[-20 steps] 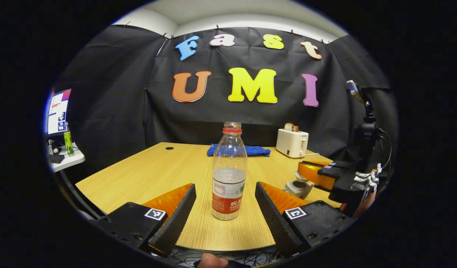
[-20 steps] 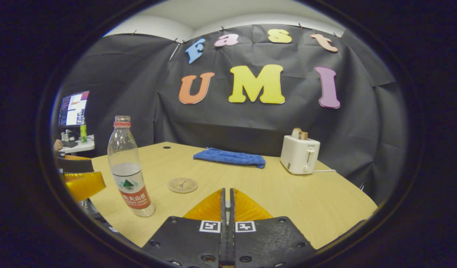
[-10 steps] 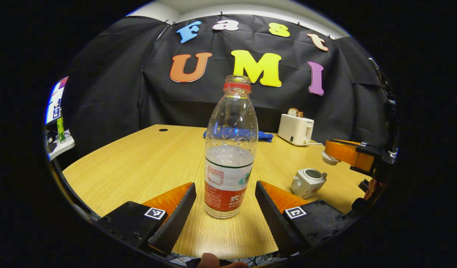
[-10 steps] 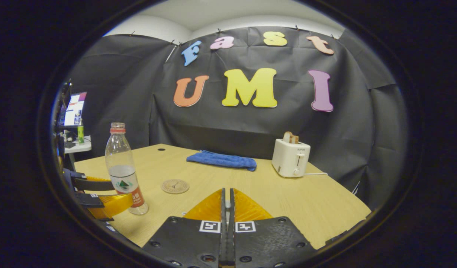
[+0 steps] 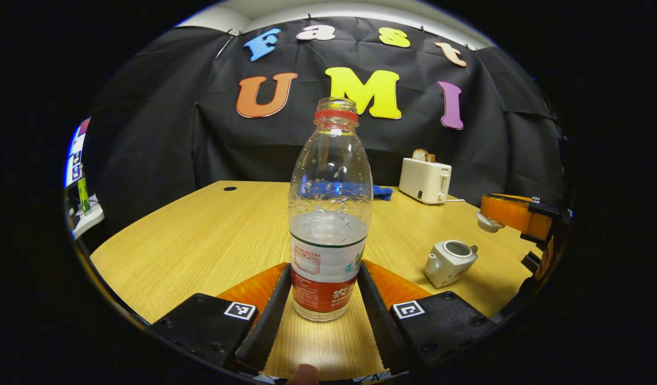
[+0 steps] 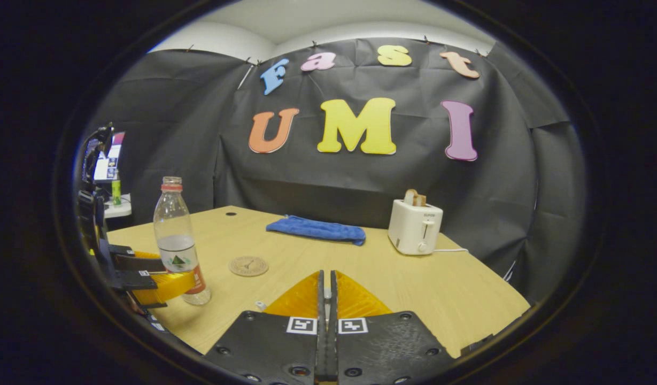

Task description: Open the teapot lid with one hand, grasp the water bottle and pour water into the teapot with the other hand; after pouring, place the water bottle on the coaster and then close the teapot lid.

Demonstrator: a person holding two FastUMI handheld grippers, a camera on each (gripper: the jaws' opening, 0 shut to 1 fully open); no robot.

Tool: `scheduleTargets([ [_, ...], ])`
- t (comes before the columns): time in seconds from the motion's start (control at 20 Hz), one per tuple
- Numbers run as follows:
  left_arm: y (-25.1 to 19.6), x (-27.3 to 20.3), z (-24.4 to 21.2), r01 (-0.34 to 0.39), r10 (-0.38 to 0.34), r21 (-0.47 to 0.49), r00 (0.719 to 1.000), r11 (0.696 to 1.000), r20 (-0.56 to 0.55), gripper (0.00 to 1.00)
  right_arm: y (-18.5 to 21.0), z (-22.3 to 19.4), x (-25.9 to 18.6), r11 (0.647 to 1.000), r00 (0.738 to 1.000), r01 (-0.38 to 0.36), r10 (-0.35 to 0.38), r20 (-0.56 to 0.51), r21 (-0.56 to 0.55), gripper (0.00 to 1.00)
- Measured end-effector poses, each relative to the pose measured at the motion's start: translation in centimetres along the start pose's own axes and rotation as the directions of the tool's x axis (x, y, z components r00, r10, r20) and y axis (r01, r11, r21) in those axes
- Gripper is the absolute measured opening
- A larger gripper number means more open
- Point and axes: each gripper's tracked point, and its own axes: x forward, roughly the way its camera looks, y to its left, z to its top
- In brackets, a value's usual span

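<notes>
A clear, uncapped water bottle (image 5: pixel 330 214) with a red and white label stands upright on the wooden table (image 5: pixel 200 235), partly filled. My left gripper (image 5: pixel 324 266) has its fingers pressed against the label from both sides. The right gripper view shows that same bottle (image 6: pixel 174 235) with the left gripper (image 6: pixel 160 278) around its base. The small white teapot (image 5: pixel 450 262) sits open to the right of the bottle. Above and to the right of it, my right gripper (image 5: pixel 488 211) is shut on the white lid (image 5: pixel 488 222). In its own view the right gripper (image 6: pixel 326 275) is shut. A round coaster (image 6: pixel 248 266) lies right of the bottle.
A white toaster (image 6: pixel 415 229) with toast stands at the back right, its cord trailing to the right. A folded blue cloth (image 6: pixel 316 229) lies at the back middle. A side desk with a screen (image 6: pixel 111 160) is far left, beyond the table edge.
My left gripper moved up to the bottle and its fingers closed from wide apart onto the label. The right gripper lifted the lid up and to the right of the teapot.
</notes>
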Motion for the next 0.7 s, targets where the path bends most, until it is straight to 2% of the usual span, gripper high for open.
scheduleTargets([
  [0.15,0.7,-0.3,1.5,-0.043,0.040,0.142,0.999,0.989,0.026,0.76,-0.8,-0.2,-0.1,1.000,1.000,-0.008,0.008,-0.015,0.020,0.00],
  [0.35,1.8,-0.3,3.1,-0.104,0.093,0.347,0.994,0.932,0.050,0.75,-2.2,-0.5,-0.7,0.999,1.000,-0.005,0.006,-0.023,0.033,0.00],
  [0.45,2.4,-0.2,3.4,-0.134,0.122,0.455,0.991,0.880,0.056,0.75,-2.9,-0.8,-1.1,0.999,1.000,-0.006,0.007,-0.028,0.036,0.00],
  [0.55,2.9,-0.4,3.7,-0.158,0.148,0.565,0.987,0.810,0.064,0.74,-3.7,-0.8,-1.5,0.999,1.000,0.000,0.002,-0.029,0.039,0.00],
  [0.7,3.3,-0.2,4.2,-0.181,0.168,0.725,0.982,0.664,0.091,0.72,-4.8,-1.2,-1.9,0.998,0.999,0.001,0.001,-0.036,0.057,0.00],
])
